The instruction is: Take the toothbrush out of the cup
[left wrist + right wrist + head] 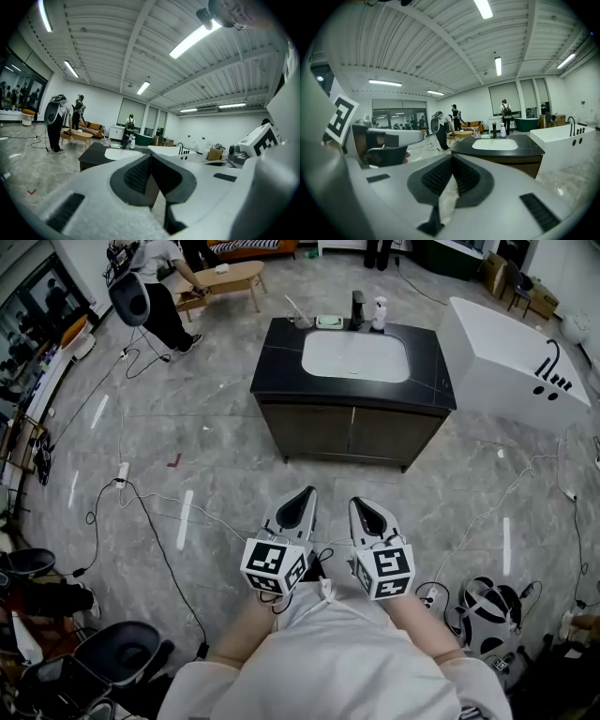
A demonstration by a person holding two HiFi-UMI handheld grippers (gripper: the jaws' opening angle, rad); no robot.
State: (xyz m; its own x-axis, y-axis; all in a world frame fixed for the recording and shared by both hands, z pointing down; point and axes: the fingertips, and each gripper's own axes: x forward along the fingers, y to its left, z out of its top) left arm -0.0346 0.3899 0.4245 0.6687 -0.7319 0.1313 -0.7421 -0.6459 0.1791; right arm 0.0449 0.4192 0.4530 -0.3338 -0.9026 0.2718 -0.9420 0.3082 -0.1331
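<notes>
- The left gripper (300, 505) hangs low in front of the person's body, above the grey floor (216, 437). Its jaws are pressed together, tip against tip, with nothing between them.
- The left gripper view shows the same: the two dark pads (136, 176) meet in a closed seam and touch no object.
- The right gripper (367, 512) is just beside the left one at about the same height. Its jaws are likewise closed on each other and empty.
- In the right gripper view the ribbed pads (436, 177) meet at the tip, and only the floor shows beyond them.
- The toothbrush (293, 307) stands tilted in the cup (302, 322), at the back left of the black-topped desk (281, 348), well apart from both grippers.
- On that desk, a white sink basin (356, 357) sits in the middle. A green soap dish (328, 322), a black faucet (357, 307) and a white pump bottle (379, 313) line the back edge to the right of the cup.
- A white bathtub (506, 357) stands to the right of the desk.
- Cables (141, 512) trail across the floor, and a person (159, 287) bends over at the far left.
</notes>
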